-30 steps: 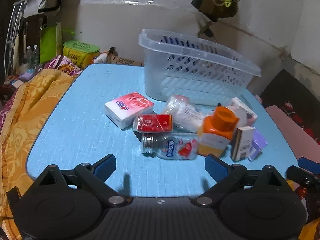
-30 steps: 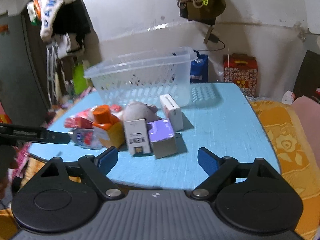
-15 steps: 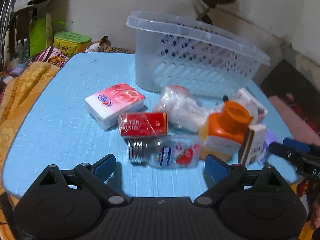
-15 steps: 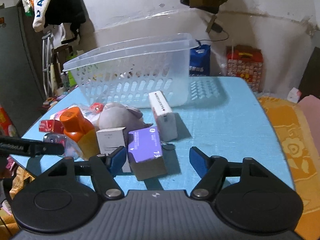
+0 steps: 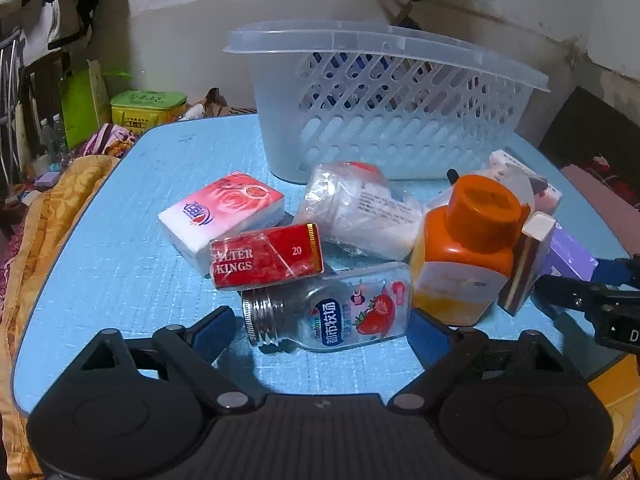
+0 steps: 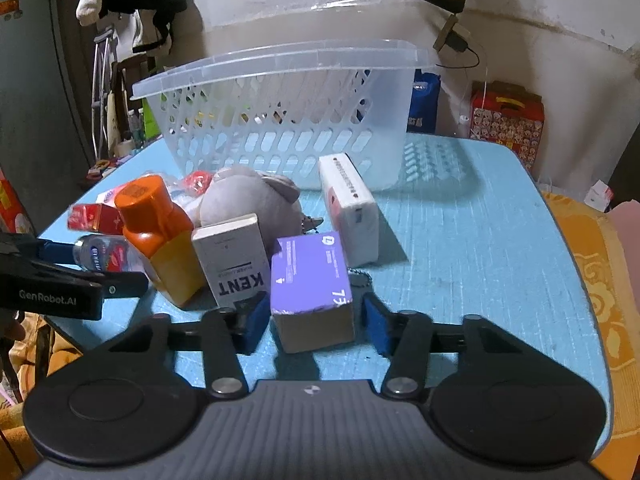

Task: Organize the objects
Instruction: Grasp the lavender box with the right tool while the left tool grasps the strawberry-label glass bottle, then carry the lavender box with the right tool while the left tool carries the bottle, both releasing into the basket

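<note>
- The purple box [image 6: 311, 280] stands near the front edge of the blue surface [image 6: 472, 240], between the two blue pads of the right tool [image 6: 314, 318]; its jaws are closing on it, with a narrow gap showing on each side, so the pads do not yet press.
- A white KENT carton [image 6: 236, 258] stands just left of the purple box, touching it.
- The clear glass bottle [image 5: 332, 312] with a strawberry label lies on its side, its metal cap toward the left, between the pads of the left tool [image 5: 320, 332]; those jaws stand wide and are closing, not yet pressing.
- An orange-capped bottle [image 5: 464, 248] stands upright just right of the glass bottle.
- A red cigarette pack [image 5: 266, 256], a pink tissue pack [image 5: 222, 210] and a crumpled plastic bag [image 5: 360, 208] lie behind the glass bottle.
- A grey plush toy [image 6: 248, 200] and a white box [image 6: 350, 204] lie in front of the basket.
- The translucent slotted basket [image 6: 280, 120] stands at the back of the surface.
</note>
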